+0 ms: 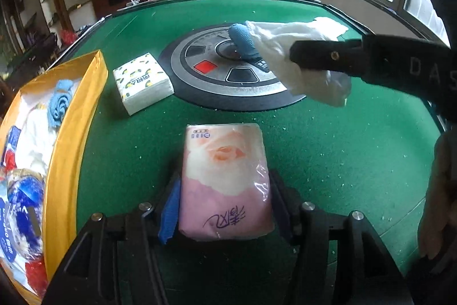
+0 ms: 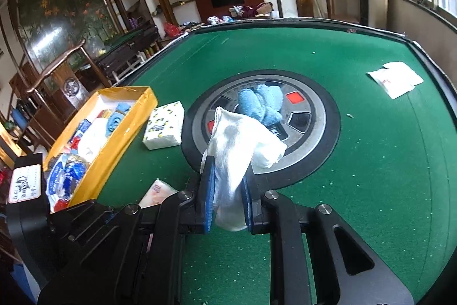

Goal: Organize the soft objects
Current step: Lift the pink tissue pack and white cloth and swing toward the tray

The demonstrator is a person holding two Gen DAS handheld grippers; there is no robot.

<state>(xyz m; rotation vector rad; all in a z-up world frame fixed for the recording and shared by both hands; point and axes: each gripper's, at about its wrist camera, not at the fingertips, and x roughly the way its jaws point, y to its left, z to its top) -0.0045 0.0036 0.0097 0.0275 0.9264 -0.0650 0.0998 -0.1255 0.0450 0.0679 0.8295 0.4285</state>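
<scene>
Here, left gripper clamps pink tissue pack; right gripper, marked "DAS", pinches white cloth.

Letters "DAS" show in pale print on the right gripper body. Purple handwritten characters sprawl across the pink tissue pack, too stylised to read. Other labels blur out.

A green felt table carries a yellow box, a lemon-print napkin pack, a pink tissue pack, a white packet and a blue cloth on its centre console.
</scene>
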